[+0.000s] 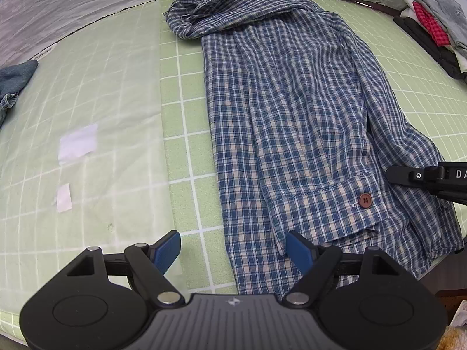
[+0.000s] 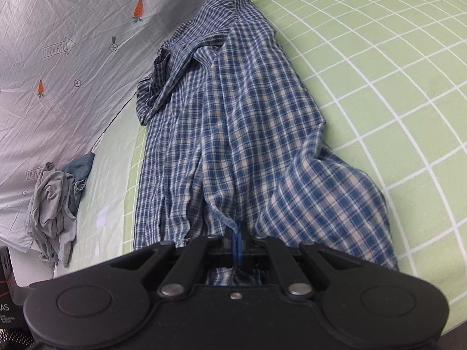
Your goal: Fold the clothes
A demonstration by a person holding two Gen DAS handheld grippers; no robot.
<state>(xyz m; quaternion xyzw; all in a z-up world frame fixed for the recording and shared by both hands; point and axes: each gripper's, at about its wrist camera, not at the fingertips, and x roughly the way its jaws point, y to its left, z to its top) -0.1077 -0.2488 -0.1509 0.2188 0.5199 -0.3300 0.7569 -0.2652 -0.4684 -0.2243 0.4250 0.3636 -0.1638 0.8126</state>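
Right claw [image 2: 237,245] pinches the blue plaid cotton shirt's [image 1: 292,110] hem, left claw [image 1: 233,250] gaping empty beside it; shirt narrowed lengthwise, cross-folds seemingly remaining.

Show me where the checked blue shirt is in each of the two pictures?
Left wrist view: the checked shirt runs from top centre down to the lower right, right of the open left gripper.
Right wrist view: the shirt fills the middle, its hem pinched in the right gripper.
Shared landmark: the green grid sheet underneath.
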